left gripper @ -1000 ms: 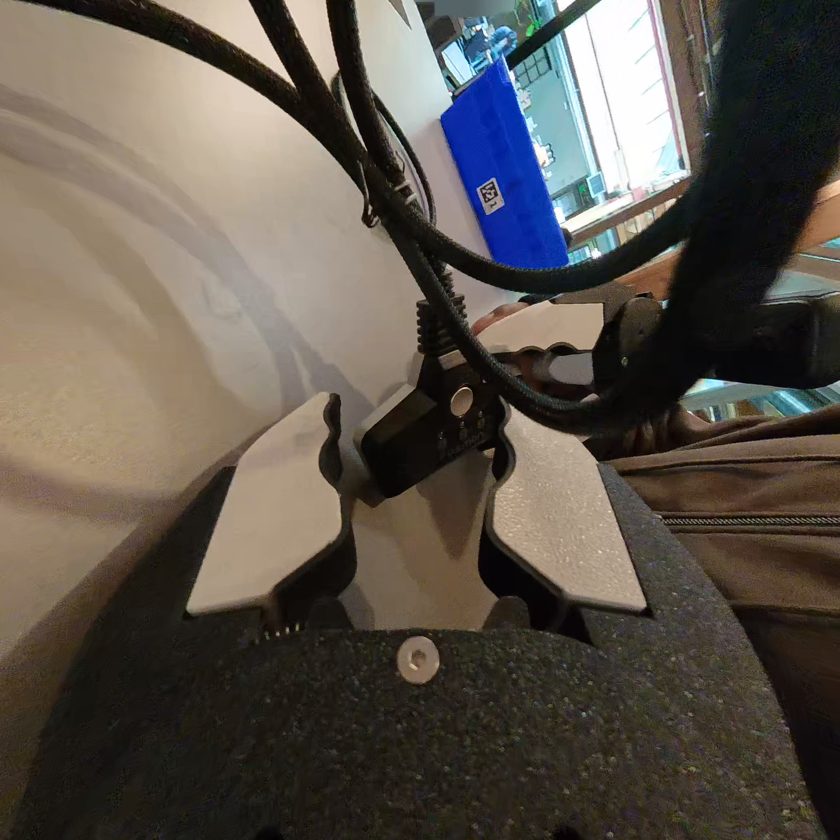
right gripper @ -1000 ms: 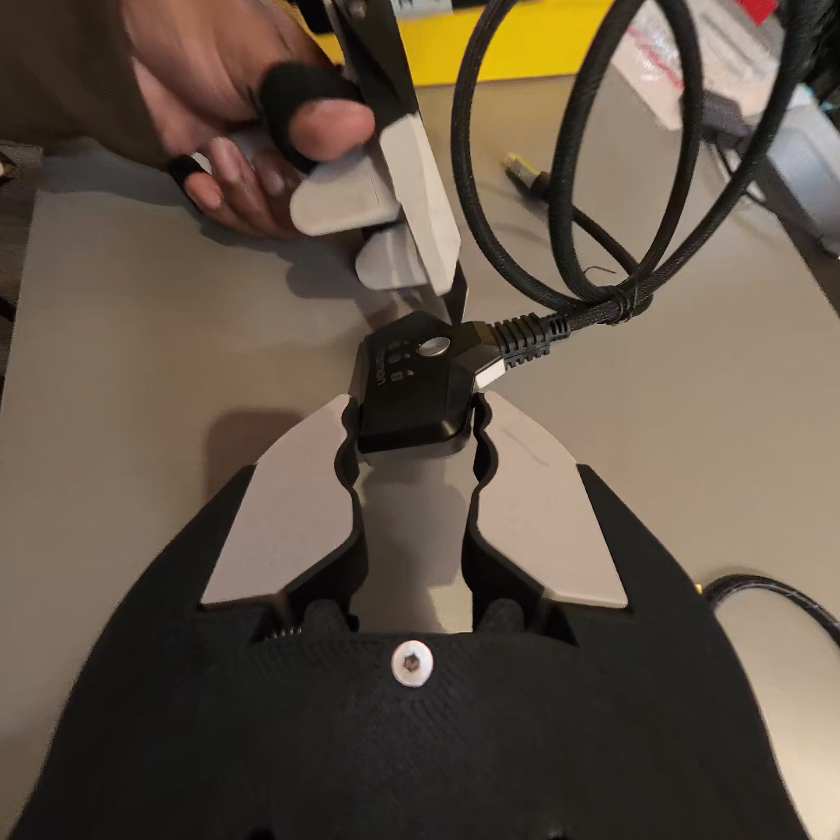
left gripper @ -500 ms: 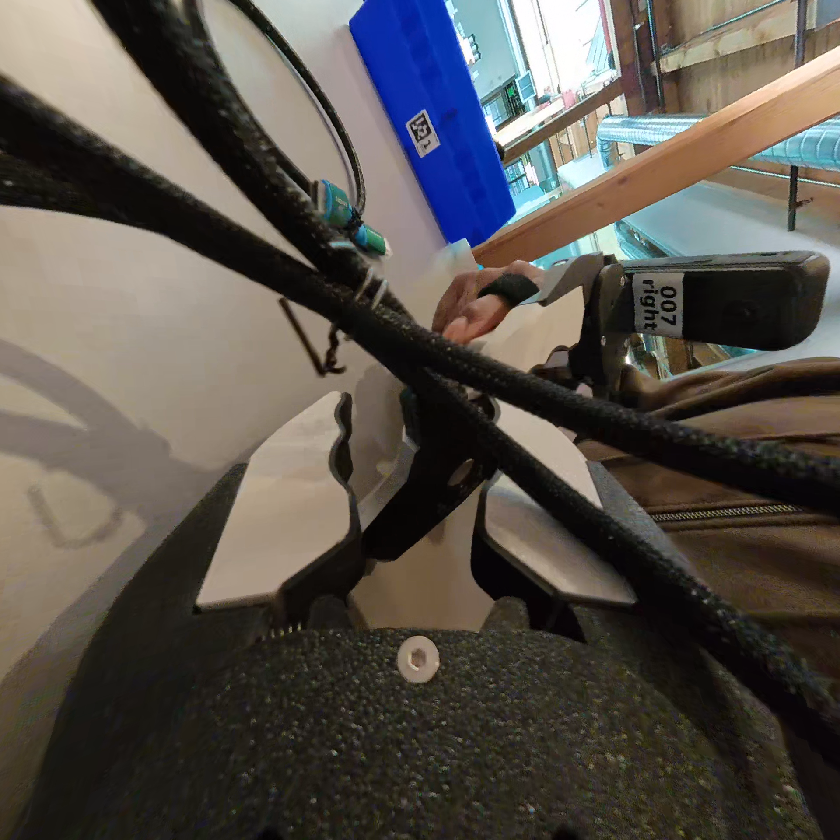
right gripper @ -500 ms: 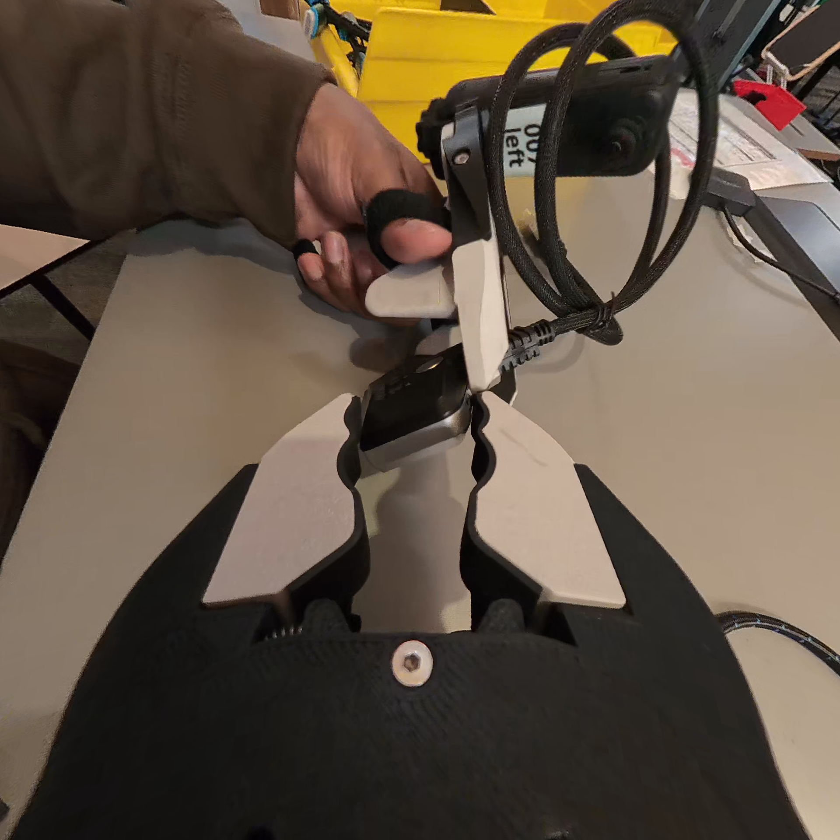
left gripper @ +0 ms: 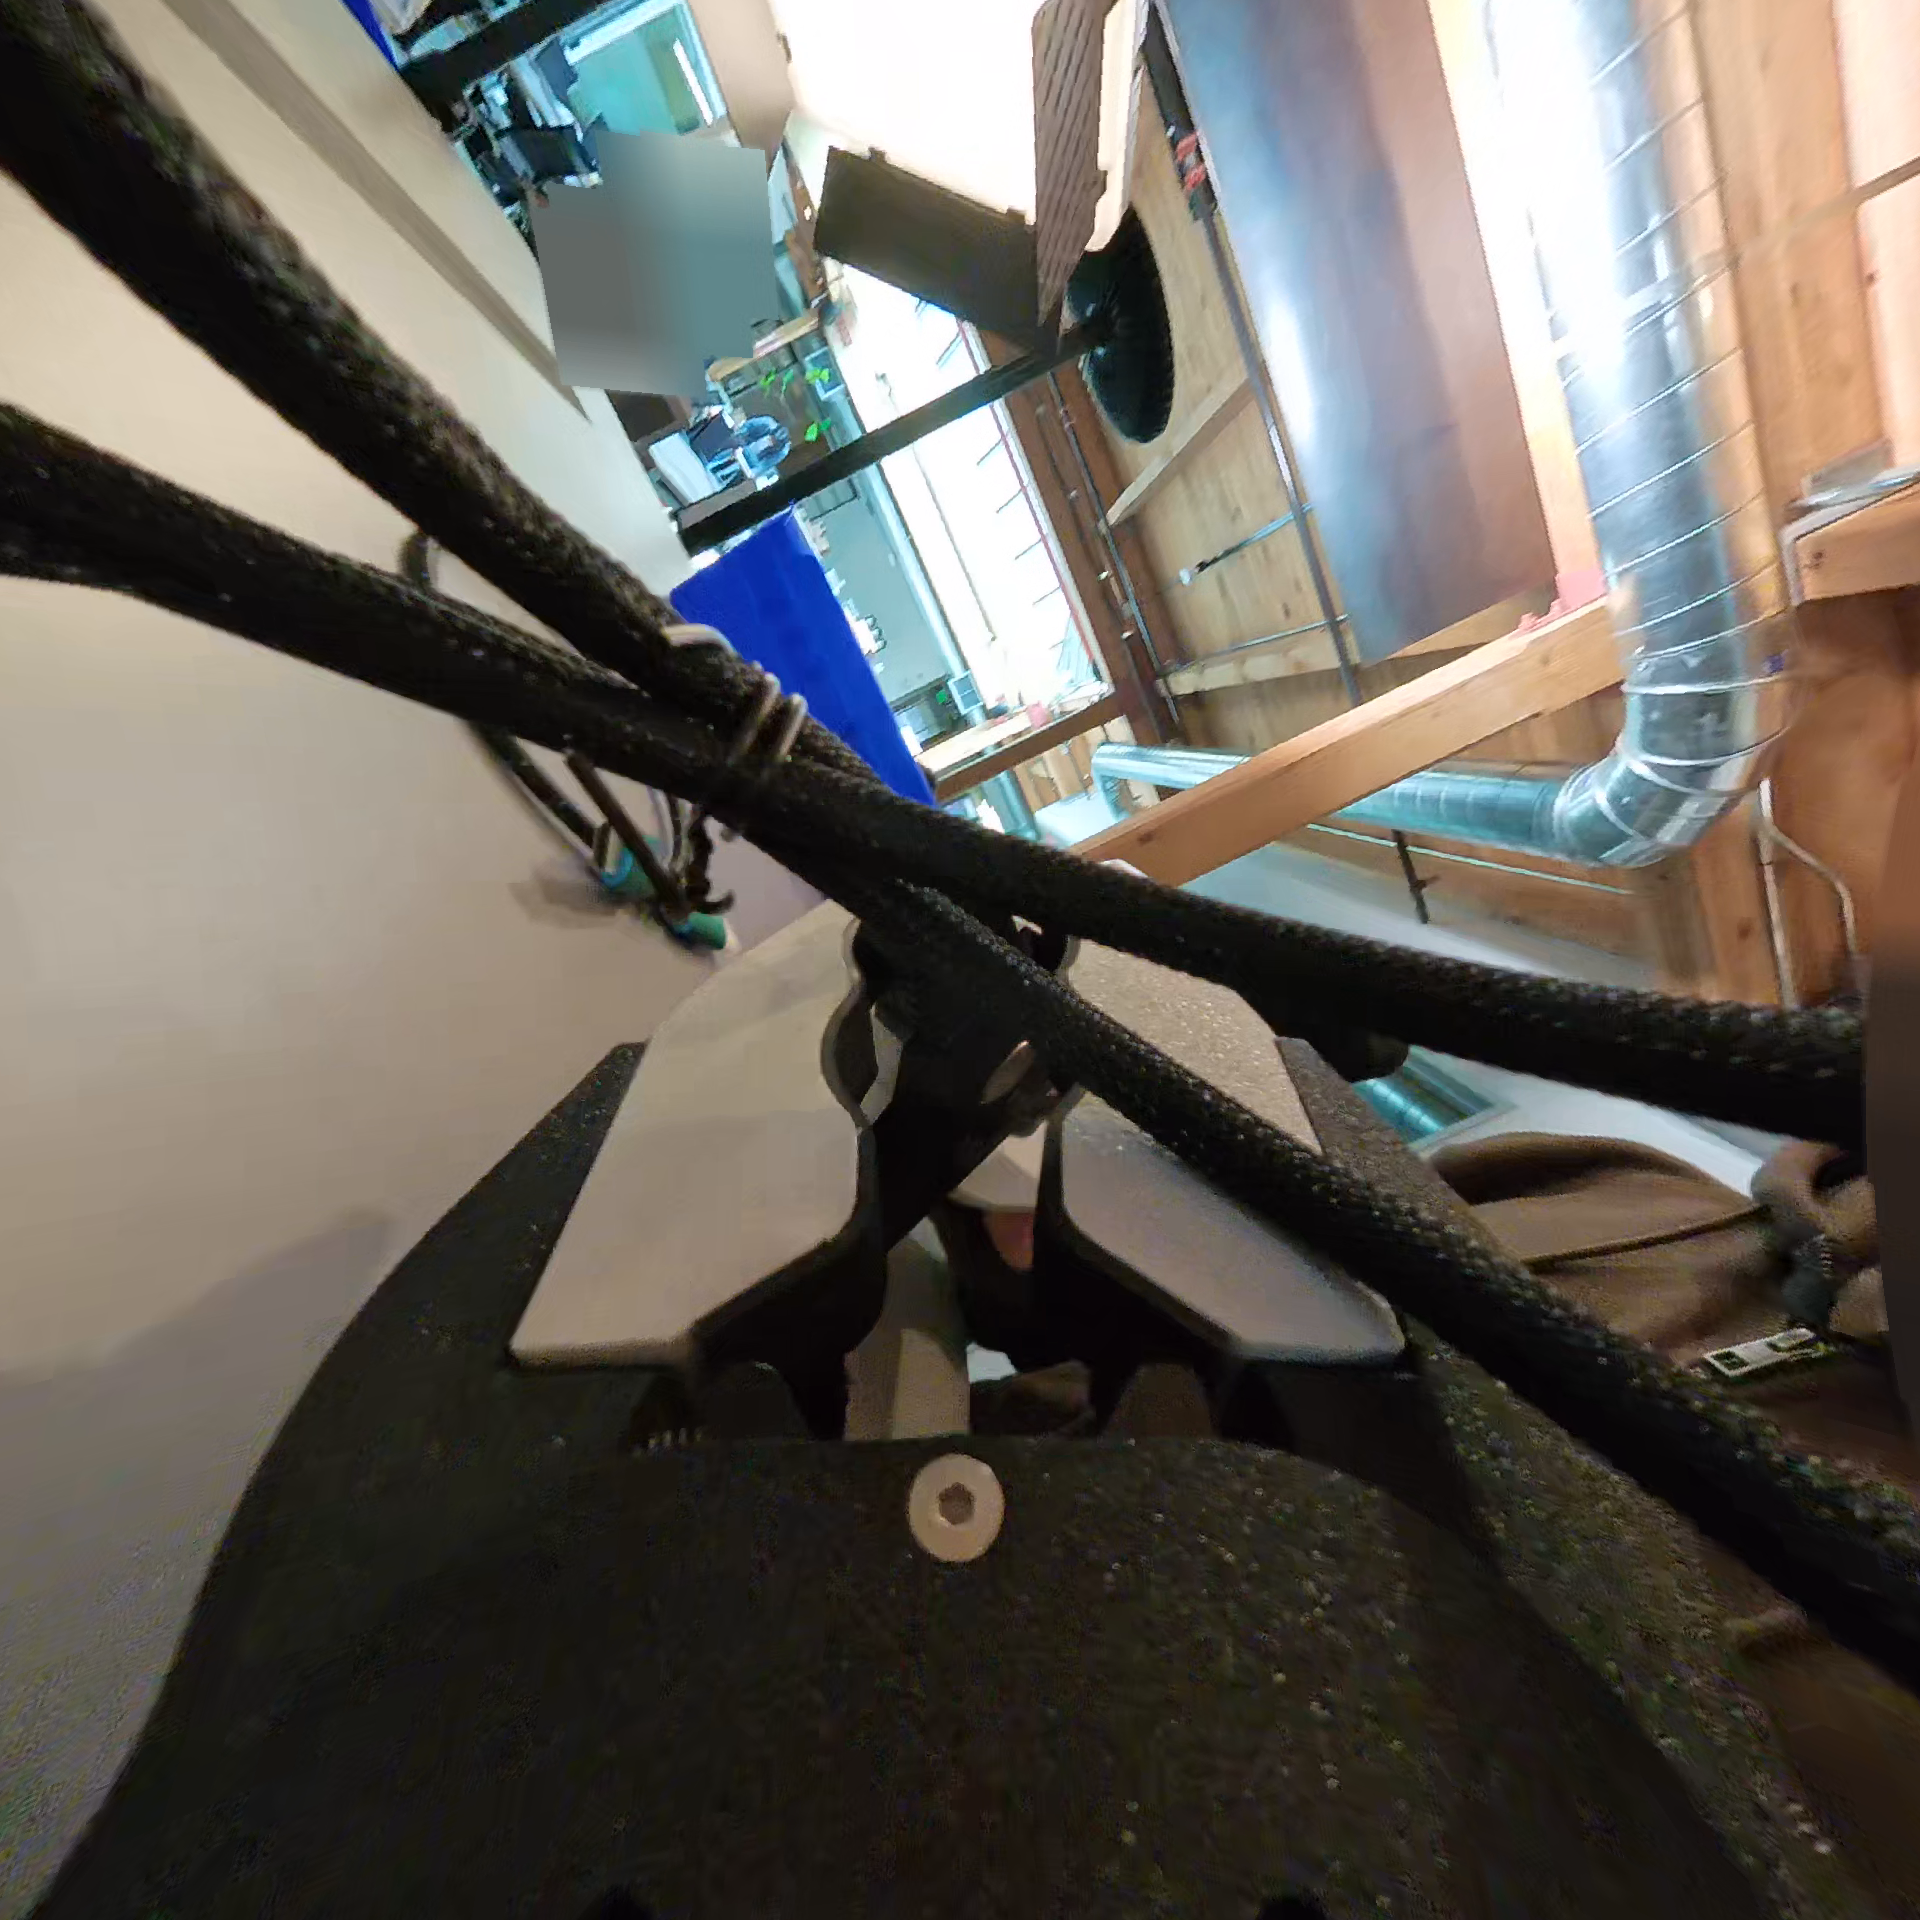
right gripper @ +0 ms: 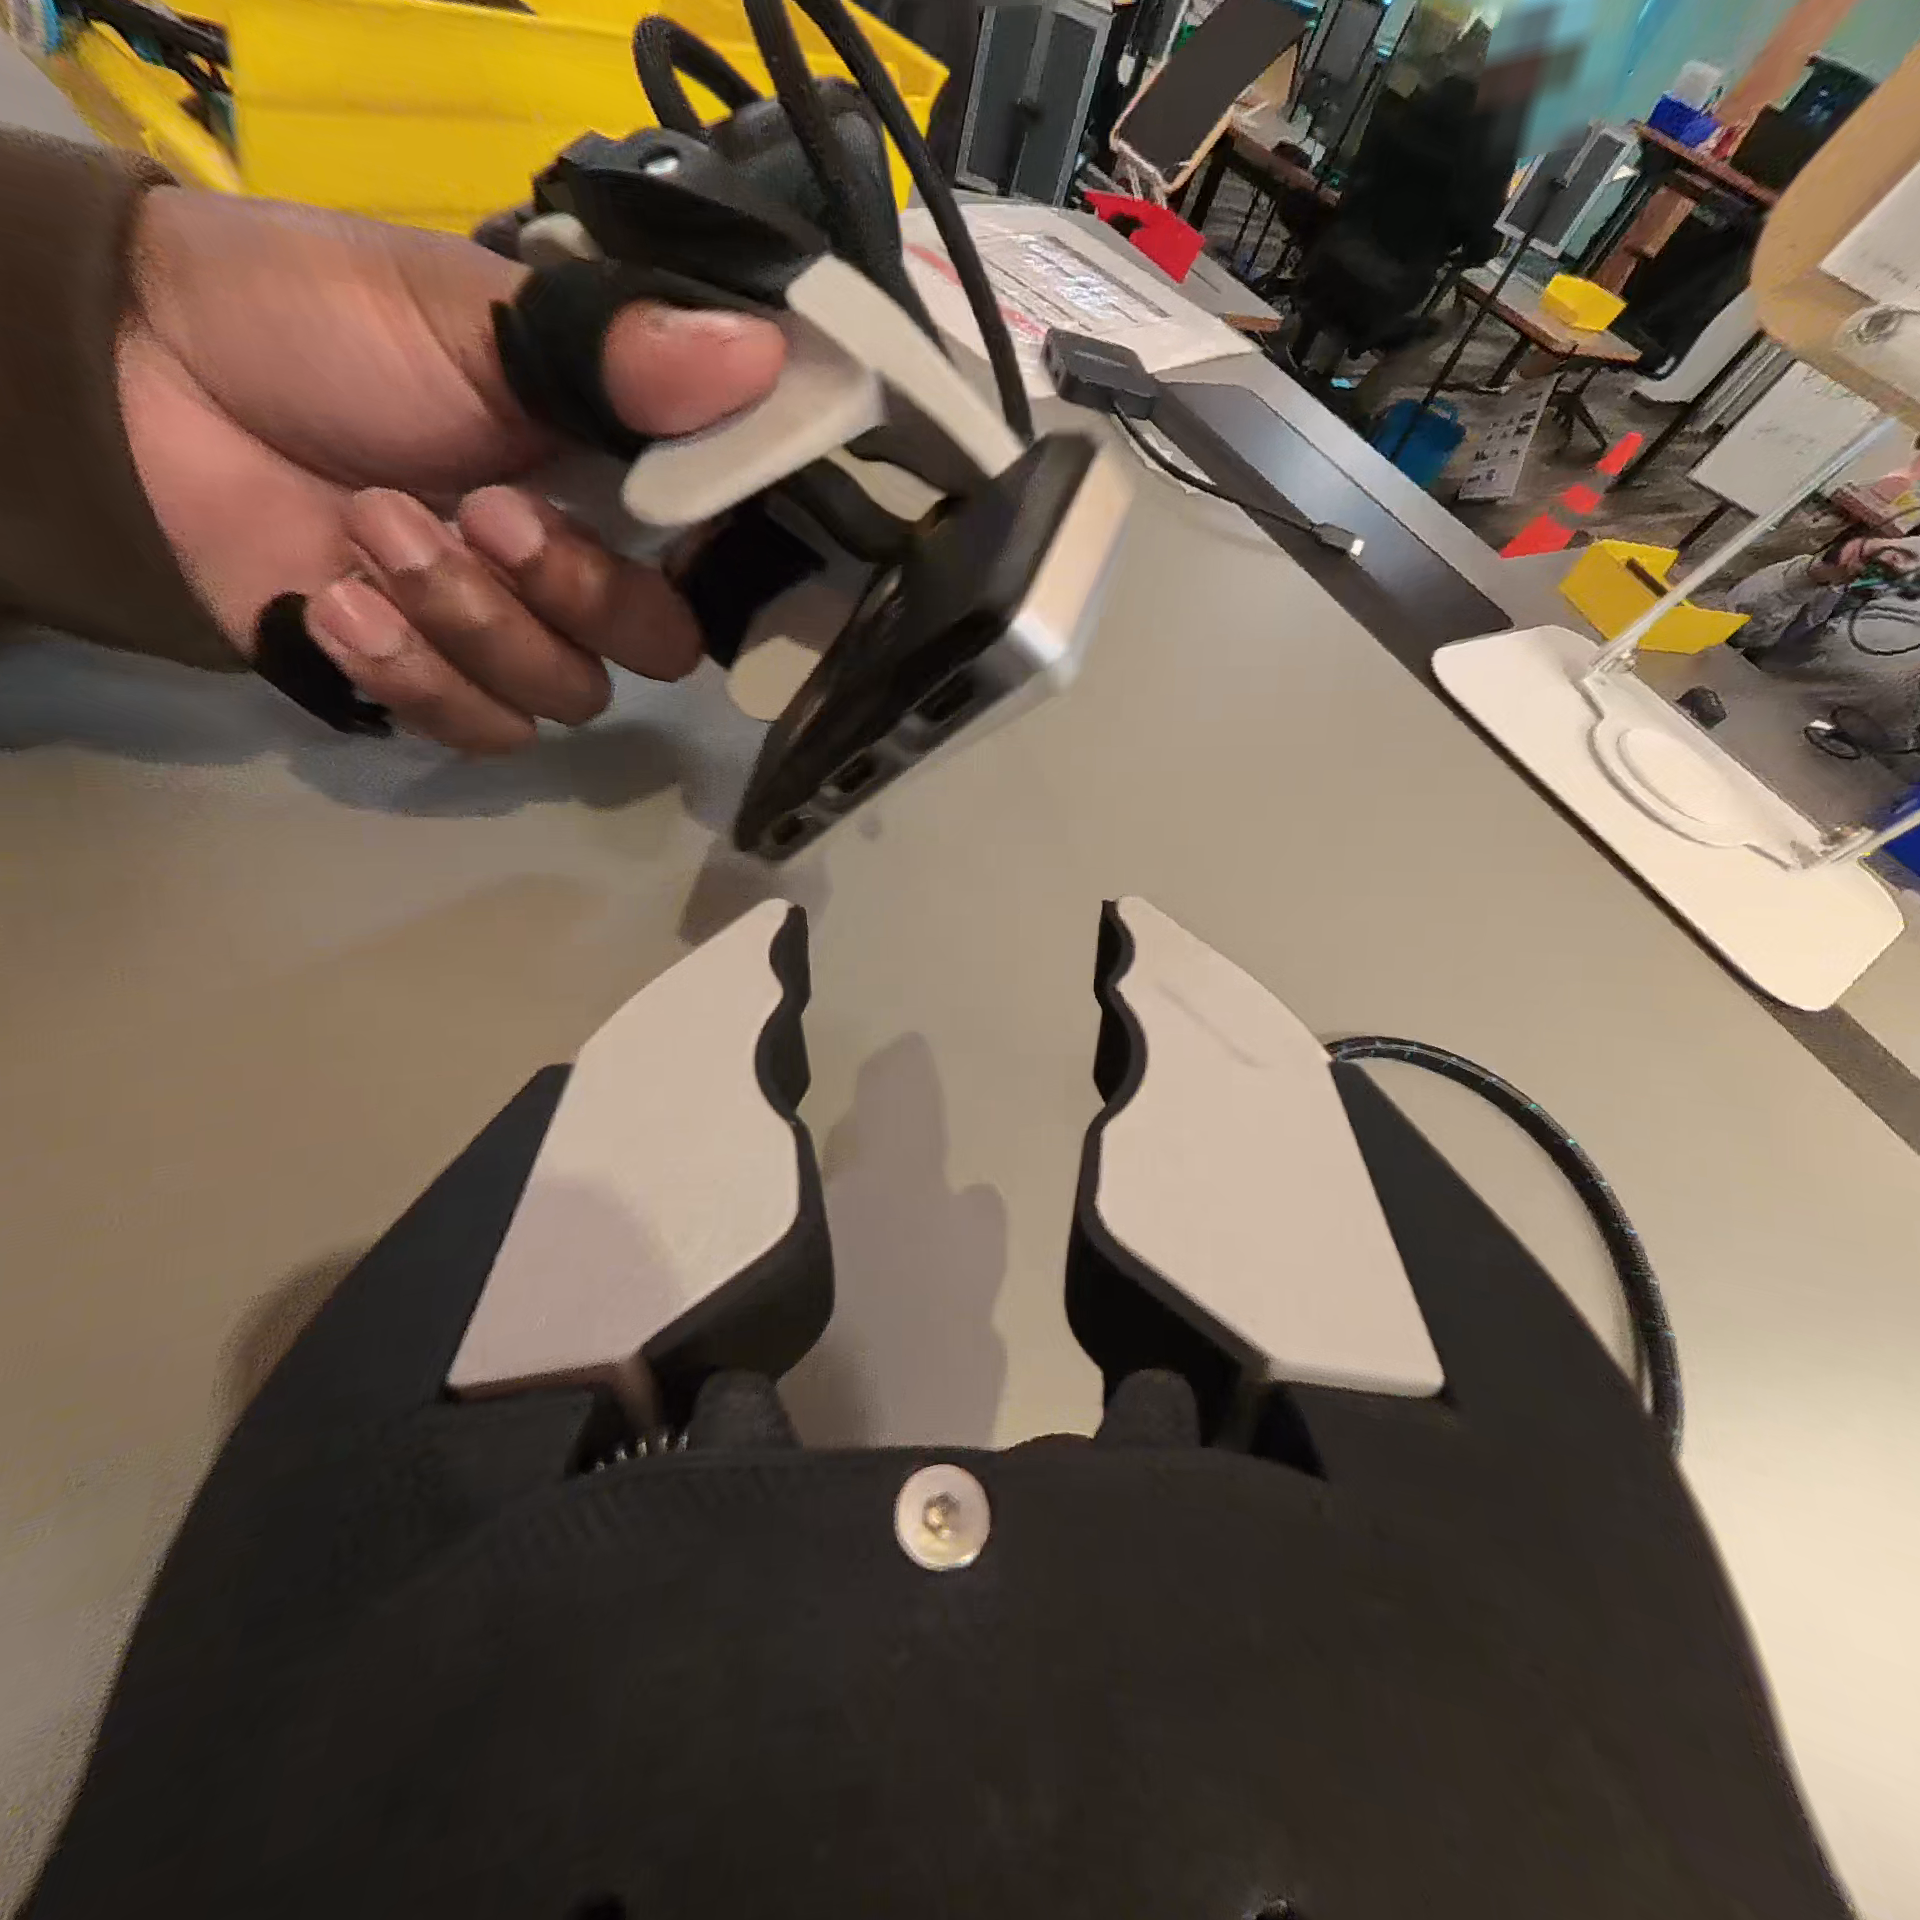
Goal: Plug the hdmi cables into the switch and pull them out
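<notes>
Left tool (right gripper: 914, 520) tilts above the table (right gripper: 1247, 727), clamped on a black, silver-edged adapter (right gripper: 935, 665); right tool (right gripper: 945, 925) hovers, apart.

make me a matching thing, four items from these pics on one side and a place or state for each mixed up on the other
Things:
1. left gripper
2. right gripper
3. yellow bin
4. white stand base

Places or states:
a. flat on the table's right edge
b. open above the bare table
c. at the table's far end, behind the hand
d. shut on the black and silver hub, lifted off the table

Pairs: 1-d, 2-b, 3-c, 4-a
</notes>
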`<state>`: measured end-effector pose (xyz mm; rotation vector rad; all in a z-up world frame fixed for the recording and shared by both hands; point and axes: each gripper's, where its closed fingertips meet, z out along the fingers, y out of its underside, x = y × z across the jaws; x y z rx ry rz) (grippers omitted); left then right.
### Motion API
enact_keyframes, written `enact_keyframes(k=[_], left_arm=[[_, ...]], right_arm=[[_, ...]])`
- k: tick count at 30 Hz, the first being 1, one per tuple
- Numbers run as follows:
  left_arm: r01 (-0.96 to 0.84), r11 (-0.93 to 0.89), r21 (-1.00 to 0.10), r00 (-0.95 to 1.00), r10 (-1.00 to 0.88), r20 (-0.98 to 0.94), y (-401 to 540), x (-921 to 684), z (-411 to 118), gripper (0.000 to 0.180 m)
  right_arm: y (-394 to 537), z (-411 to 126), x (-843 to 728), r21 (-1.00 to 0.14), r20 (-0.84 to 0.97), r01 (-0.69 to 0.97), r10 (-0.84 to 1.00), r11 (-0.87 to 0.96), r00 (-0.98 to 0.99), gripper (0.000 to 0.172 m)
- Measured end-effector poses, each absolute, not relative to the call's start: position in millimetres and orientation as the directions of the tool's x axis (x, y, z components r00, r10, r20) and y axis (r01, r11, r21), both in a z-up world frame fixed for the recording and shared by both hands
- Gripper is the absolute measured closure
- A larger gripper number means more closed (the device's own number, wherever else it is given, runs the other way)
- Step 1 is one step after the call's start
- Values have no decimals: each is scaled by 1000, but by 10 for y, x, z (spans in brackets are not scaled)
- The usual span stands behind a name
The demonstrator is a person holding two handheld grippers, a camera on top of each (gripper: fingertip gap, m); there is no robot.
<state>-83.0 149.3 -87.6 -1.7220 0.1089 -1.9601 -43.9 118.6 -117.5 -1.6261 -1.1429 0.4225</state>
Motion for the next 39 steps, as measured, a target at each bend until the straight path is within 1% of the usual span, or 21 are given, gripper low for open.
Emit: enact_keyframes(k=[1, 3, 6, 8, 11, 13, 15, 18, 22, 25, 26, 28, 30, 32, 34, 36, 37, 38, 39], left_arm=[[360, -851, -381, -88, -438, 895, 1517, -820, -810, 153], [413, -838, -357, -150, -449, 881, 1555, -796, -712, 153], [458, -829, -321, -190, -444, 876, 1600, -740, -701, 152], [476, -825, -304, -217, -445, 869, 1605, -705, -698, 152], [493, -818, -296, -244, -456, 856, 1592, -666, -670, 152], [510, -795, -327, -224, -490, 842, 1594, -678, -645, 151], [511, -770, -382, -171, -527, 833, 1593, -686, -652, 151], [539, -697, -473, -117, -618, 777, 1568, -711, -592, 149], [575, -638, -513, -121, -686, 718, 1538, -725, -483, 141], [508, -664, -549, -119, -685, 719, 1495, -597, -520, 142], [487, -661, -571, -89, -688, 720, 1501, -557, -558, 148], [480, -645, -595, -53, -698, 714, 1523, -547, -599, 151], [480, -653, -586, -26, -678, 735, 1561, -549, -654, 154], [511, -663, -547, 29, -623, 782, 1677, -621, -739, 157], [557, -665, -498, 22, -588, 809, 1759, -748, -751, 157], [583, -682, -442, 23, -530, 847, 1840, -853, -817, 157], [598, -690, -408, 5, -506, 862, 1870, -891, -831, 158], [610, -697, -377, -15, -486, 874, 1897, -913, -844, 157], [614, -705, -355, -25, -467, 884, 1920, -919, -863, 157]], right_arm=[[1161, -1165, -460, -893, 250, 450, 837, 5, 487, 117], [1121, -1121, -524, -927, 154, 372, 851, -52, 502, 114], [1128, -1031, -589, -958, -1, 245, 855, -149, 518, 116], [1204, -1023, -585, -957, -59, 207, 830, -205, 554, 127], [1269, -1061, -600, -945, -113, 192, 817, -264, 565, 150], [1273, -1057, -622, -940, -174, 157, 821, -303, 544, 152], [1264, -1063, -646, -927, -236, 138, 828, -349, 509, 152], [1238, -990, -694, -882, -422, 17, 806, -471, 415, 152], [1219, -885, -725, -796, -599, -106, 753, -595, 274, 152], [1186, -882, -765, -746, -664, -123, 719, -655, 205, 152], [1178, -905, -779, -743, -667, -114, 716, -659, 206, 152], [1178, -940, -785, -747, -660, -100, 718, -657, 221, 152], [1209, -1005, -743, -762, -634, -61, 722, -645, 276, 150], [1280, -1079, -606, -815, -533, 5, 753, -580, 385, 147], [1414, -1137, -361, -866, -376, 95, 766, -490, 521, 143], [1602, -1198, -47, -896, -123, 253, 750, -366, 650, 140], [1689, -1242, 97, -880, 20, 359, 732, -309, 681, 138], [1752, -1305, 204, -842, 145, 468, 722, -270, 677, 134], [1787, -1390, 266, -789, 231, 561, 725, -250, 648, 128]])
